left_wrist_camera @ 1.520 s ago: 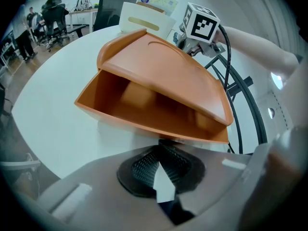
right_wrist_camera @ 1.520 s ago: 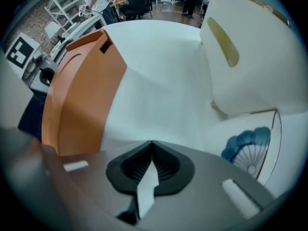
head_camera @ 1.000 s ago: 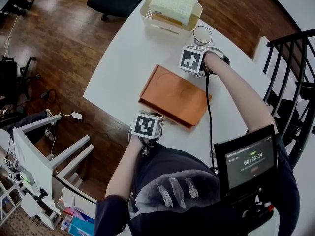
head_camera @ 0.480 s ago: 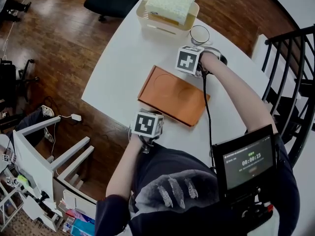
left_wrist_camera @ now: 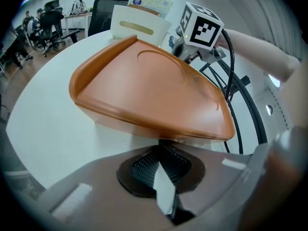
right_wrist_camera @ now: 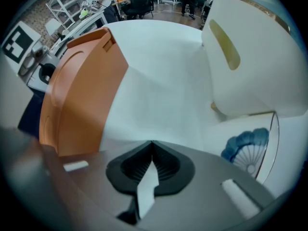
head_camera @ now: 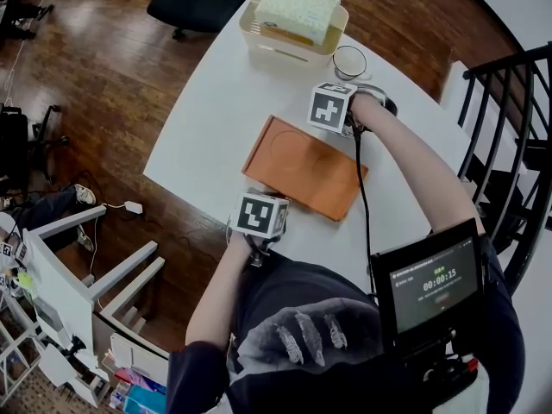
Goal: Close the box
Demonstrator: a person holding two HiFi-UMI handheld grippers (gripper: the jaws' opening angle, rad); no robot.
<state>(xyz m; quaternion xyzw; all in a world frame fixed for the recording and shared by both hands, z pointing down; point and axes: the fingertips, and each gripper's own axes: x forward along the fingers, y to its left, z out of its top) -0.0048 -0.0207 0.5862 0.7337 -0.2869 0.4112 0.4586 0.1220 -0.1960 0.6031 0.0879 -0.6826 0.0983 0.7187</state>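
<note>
- Box point(head_camera: 304, 167): orange and flat, lying in the middle of the white counter point(head_camera: 216, 102). Its lid is sitting down on the base all along the near edge, and a small tab is showing on one end.
- Left tongs point(left_wrist_camera: 166, 163): I am holding them at the box's near edge. The tips are pressing together with nothing between them, just beside the lid's rim. Whether they are touching it, I cannot tell.
- Right tongs point(right_wrist_camera: 151, 163): I am holding them at the box's far right corner. They too are closed and carrying nothing. They are pointing past the box toward the far side of the counter, with the box lying to their left.
- Basket point(head_camera: 291, 33): cream, standing at the far edge of the counter, well apart from the box, with a pale packet point(head_camera: 297, 7) sitting in it.
- Cup point(head_camera: 350, 60): standing just right of the basket, near my right tongs, with a blue fan print showing on it.
</note>
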